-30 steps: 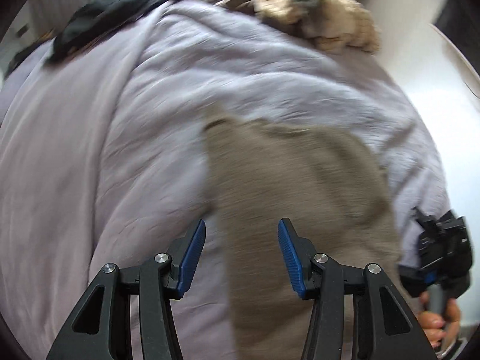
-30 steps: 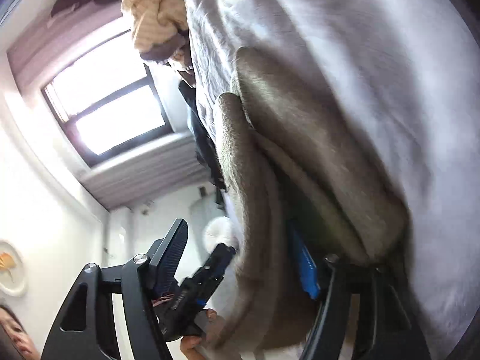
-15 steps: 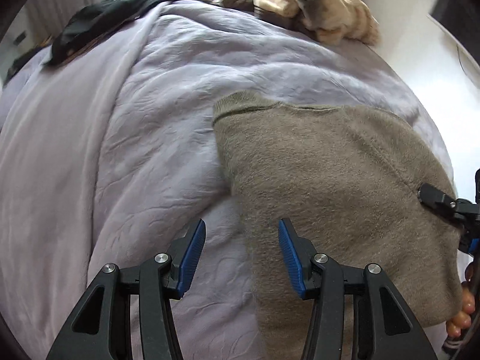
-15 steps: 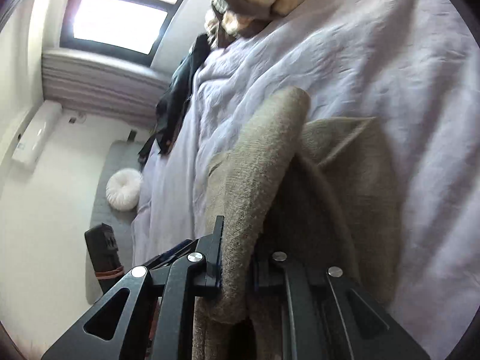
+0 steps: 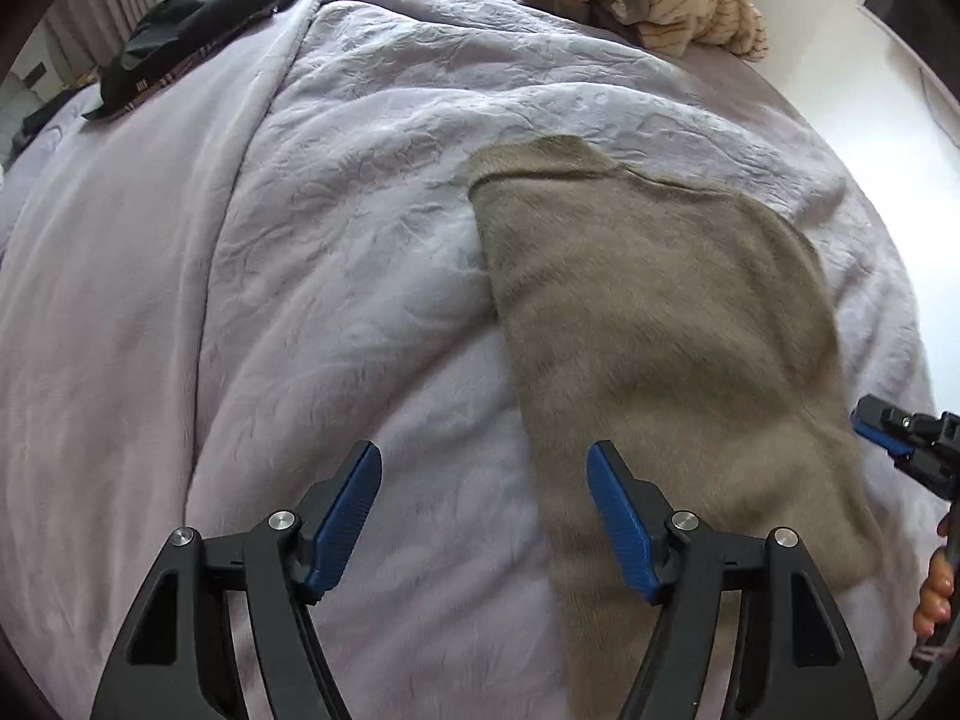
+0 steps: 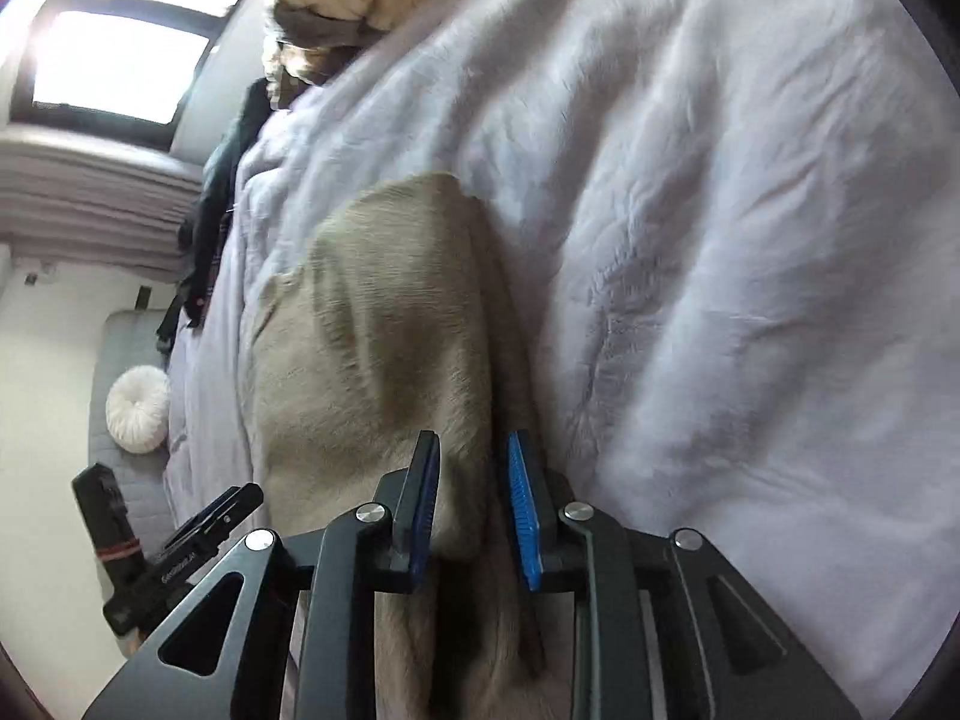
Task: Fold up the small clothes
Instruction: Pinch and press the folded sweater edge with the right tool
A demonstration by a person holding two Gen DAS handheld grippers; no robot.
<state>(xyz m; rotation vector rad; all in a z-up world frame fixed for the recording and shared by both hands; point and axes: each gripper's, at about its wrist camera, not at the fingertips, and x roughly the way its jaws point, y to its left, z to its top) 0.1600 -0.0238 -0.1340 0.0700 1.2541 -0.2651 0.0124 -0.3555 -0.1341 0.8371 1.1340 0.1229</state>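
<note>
Lying flat on the purple blanket (image 5: pixel 300 300), one soft brown cloth (image 5: pixel 660 330), long way from 11 to 5 o'clock. Sitting at 1 o'clock from the left gripper (image 5: pixel 483 516), jaws opening, holding nothing. Closer to the right gripper (image 6: pixel 471 504), jaws opening too, cloth edge between them, loose. Two grippers, one cloth.

One taupe knit garment (image 5: pixel 660 324), one lilac bedspread (image 5: pixel 300 300), two grippers — one round white cushion (image 6: pixel 138 401).
</note>
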